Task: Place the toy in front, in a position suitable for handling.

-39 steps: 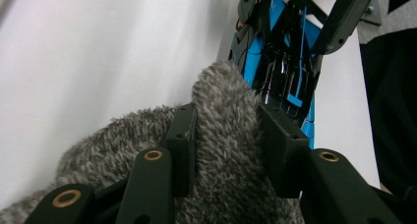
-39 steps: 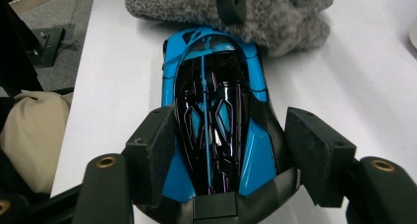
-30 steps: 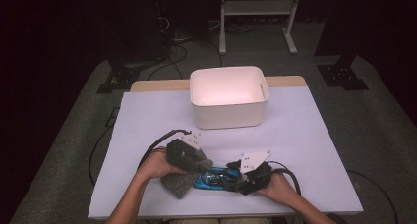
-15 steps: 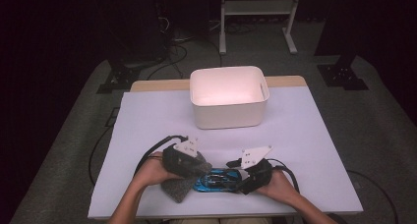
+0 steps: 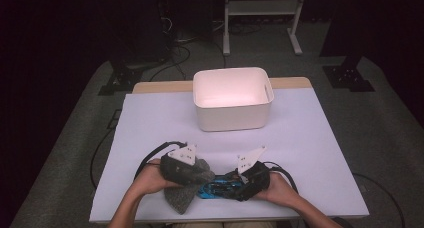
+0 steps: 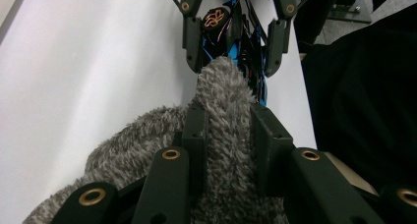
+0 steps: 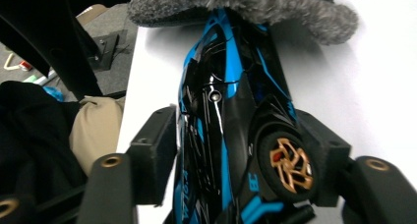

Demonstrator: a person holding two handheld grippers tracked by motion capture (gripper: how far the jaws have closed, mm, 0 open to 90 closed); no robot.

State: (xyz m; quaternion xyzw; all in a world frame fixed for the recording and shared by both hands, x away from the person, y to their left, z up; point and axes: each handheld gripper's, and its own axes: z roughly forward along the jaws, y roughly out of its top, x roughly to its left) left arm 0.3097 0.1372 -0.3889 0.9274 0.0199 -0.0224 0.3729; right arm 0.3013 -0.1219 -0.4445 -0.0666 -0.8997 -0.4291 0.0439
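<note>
Down at the near edge of the white tabletop (image 5: 150,118), both hands close together. Left claw (image 6: 227,130) clamped on a fuzzy grey cloth (image 6: 147,135), a ridge of the pile pinched up tight between the two black jaws, which have just been closing further on it. Rest of the cloth spilling out below and to the left of that grip, lying on the tabletop. Seen from the high view, same grey cloth (image 5: 187,195) bunched under the left hand (image 5: 150,180), draped toward the tabletop's front edge.

Just beyond the cloth's tip, a black-and-blue toy race car (image 6: 236,32), lying on its side, gold-spoked wheel turned to the camera. Cloth touching the car's end, overlapping it slightly.

Right claw (image 7: 241,140) set either side of the toy race car (image 7: 231,111), the pads against the car's body near a wheel, glossy blue stripes running the length of the shell. Jaws just been closing in, car between them and gripped. Grey cloth (image 7: 255,5) resting over the far end of the car in the right gripper view.

From above, car (image 5: 217,188) lying between the two hands, right hand (image 5: 275,188) wrapped round its gripper at the car's right end.

Farther back, well apart from all this, a white plastic tub (image 5: 232,120) standing upright in the middle of the tabletop.
</note>
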